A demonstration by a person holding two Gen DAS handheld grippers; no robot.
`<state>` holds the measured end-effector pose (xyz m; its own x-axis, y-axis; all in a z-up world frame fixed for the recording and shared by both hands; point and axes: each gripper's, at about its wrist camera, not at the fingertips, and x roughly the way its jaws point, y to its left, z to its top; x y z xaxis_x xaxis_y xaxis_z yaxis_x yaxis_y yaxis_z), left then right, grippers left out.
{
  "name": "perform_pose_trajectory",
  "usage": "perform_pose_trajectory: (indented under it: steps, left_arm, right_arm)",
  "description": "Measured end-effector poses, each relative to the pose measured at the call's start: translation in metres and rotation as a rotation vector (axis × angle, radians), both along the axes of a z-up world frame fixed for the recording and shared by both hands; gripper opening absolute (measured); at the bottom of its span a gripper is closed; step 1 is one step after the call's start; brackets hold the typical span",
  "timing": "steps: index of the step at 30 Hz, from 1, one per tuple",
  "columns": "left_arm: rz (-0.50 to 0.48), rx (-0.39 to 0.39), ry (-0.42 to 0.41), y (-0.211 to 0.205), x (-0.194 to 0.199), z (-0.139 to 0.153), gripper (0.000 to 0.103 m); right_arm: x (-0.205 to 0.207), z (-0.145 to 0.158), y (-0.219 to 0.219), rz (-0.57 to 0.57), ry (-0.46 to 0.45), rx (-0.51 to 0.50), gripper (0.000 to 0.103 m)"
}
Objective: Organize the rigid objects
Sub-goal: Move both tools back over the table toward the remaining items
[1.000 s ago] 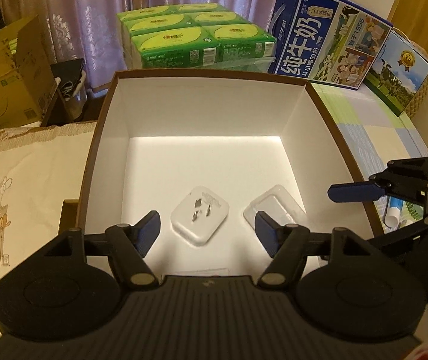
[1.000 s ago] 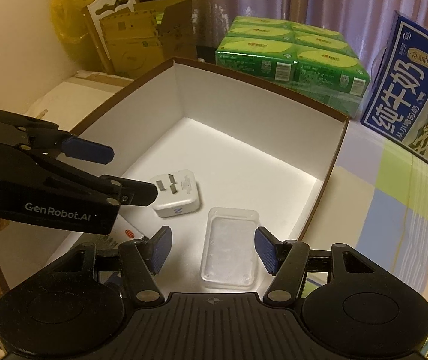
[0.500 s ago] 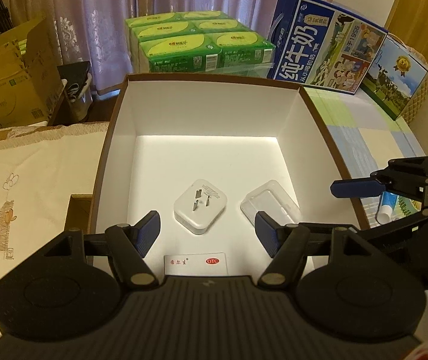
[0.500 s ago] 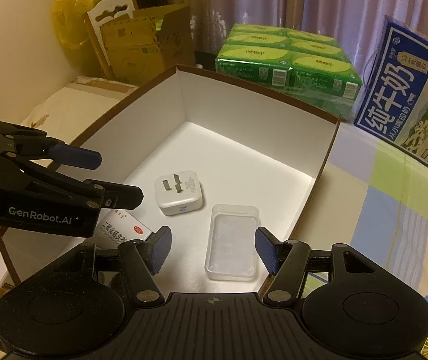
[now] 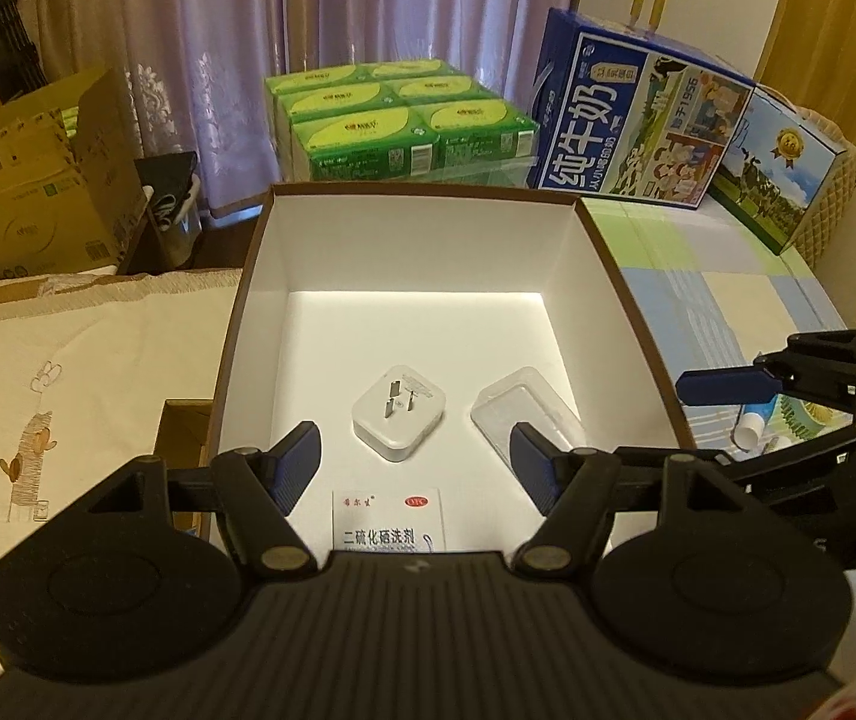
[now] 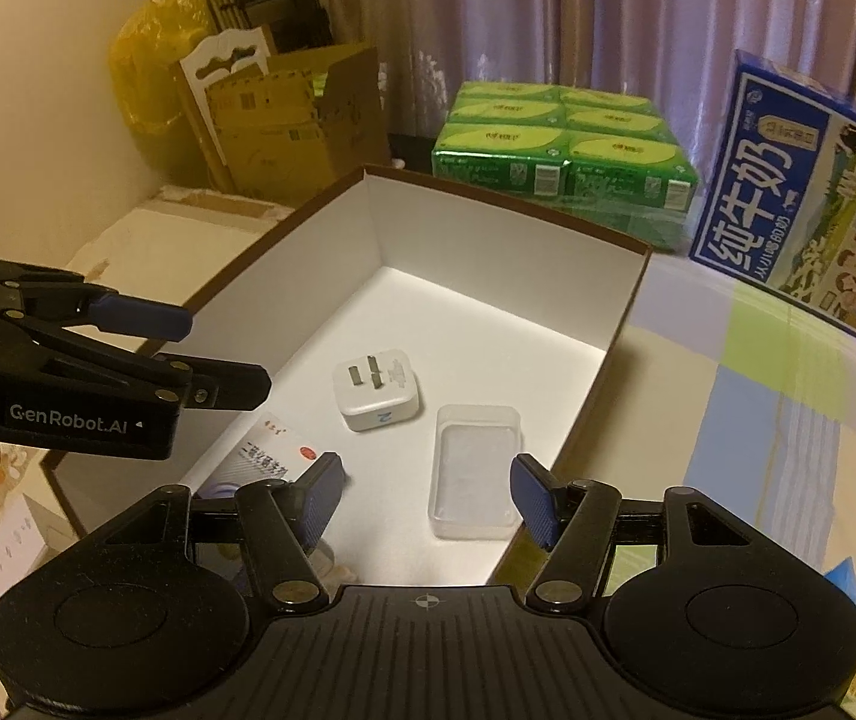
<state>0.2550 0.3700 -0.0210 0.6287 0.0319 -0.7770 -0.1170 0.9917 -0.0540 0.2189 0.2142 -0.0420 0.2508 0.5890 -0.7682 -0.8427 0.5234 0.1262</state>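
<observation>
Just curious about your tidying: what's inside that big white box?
Inside the box lie a white plug adapter, a clear plastic case and a medicine carton. The carton's near end is hidden behind the left gripper.

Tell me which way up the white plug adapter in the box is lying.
Prongs up. The white plug adapter lies flat on the floor of the box, its metal prongs pointing upward in both wrist views.

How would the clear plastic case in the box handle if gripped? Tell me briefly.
The clear plastic case looks thin-walled and empty, so it is probably light and may flex or crack under a hard squeeze. Its glossy sides could slip between the fingers. It lies flat on the box floor, so it would more likely slide than tip or roll.
</observation>
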Motion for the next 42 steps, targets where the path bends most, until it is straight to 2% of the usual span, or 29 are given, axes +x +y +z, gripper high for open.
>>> perform_pose_trajectory:
  steps: [14,23,34,42]
  left_arm:
    - [0.001,0.011,-0.056,-0.04,-0.048,0.023,0.067]
    - [-0.016,-0.006,-0.067,-0.078,-0.076,0.03,0.067]
    - [-0.066,-0.029,-0.046,-0.13,-0.083,0.029,0.067]
    - [-0.148,-0.06,-0.022,-0.185,-0.081,0.024,0.067]
  right_arm:
    - [-0.028,0.028,-0.06,-0.054,0.015,0.099,0.06]
    - [-0.037,0.035,-0.107,-0.089,0.037,0.124,0.061]
    - [-0.033,0.039,-0.164,-0.125,0.056,0.131,0.061]
    - [-0.024,0.031,-0.223,-0.194,0.091,0.119,0.061]
